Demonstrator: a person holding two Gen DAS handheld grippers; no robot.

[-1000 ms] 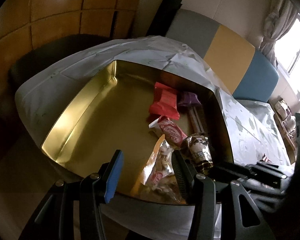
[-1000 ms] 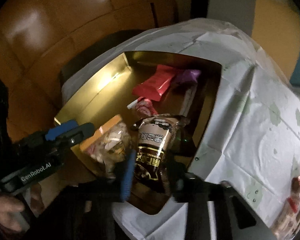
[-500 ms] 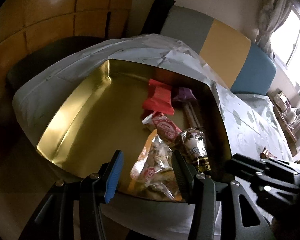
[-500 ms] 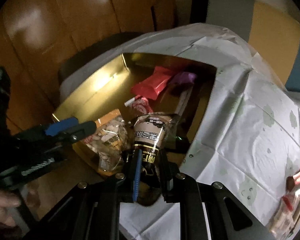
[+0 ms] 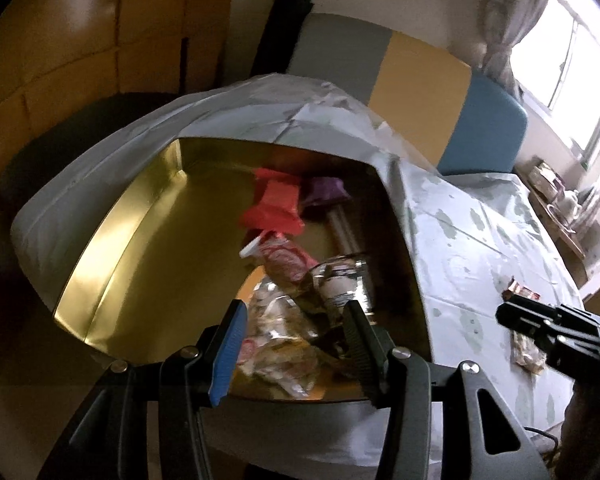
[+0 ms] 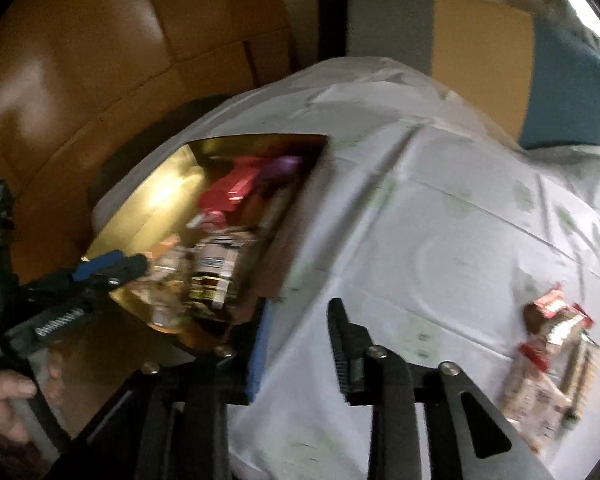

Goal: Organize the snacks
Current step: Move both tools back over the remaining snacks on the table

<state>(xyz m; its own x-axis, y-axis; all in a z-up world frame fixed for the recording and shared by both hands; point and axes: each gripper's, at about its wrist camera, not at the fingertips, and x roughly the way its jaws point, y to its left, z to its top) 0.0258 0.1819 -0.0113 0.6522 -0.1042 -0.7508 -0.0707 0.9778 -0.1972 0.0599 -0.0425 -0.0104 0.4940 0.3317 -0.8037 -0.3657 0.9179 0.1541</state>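
Note:
A gold tin (image 5: 100, 248) sits on the pale tablecloth and holds several snacks: a red packet (image 5: 276, 204), a purple one (image 5: 326, 190), a brown-and-white packet (image 5: 340, 288) and a clear bag of pieces (image 5: 276, 332). My left gripper (image 5: 294, 308) hovers open over the tin's near edge, above the clear bag and not gripping it. My right gripper (image 6: 300, 306) is over bare tablecloth to the right of the tin (image 6: 156, 196); its jaws are opening with nothing between them. The brown-and-white packet (image 6: 216, 268) lies in the tin. Loose snack packets (image 6: 548, 360) lie on the cloth at the right.
A bench back in grey, yellow and blue panels (image 5: 420, 80) runs behind the table. Brown wall panels (image 6: 100, 60) are at the left. A window (image 5: 572, 40) and a cluttered shelf (image 5: 560, 200) are at the far right. A hand (image 6: 4, 404) holds the left gripper's handle.
The right gripper let go of the brown-and-white packet, which now lies in the tin, and swung right over the tablecloth with its jaws parting. The left gripper drew back a little.

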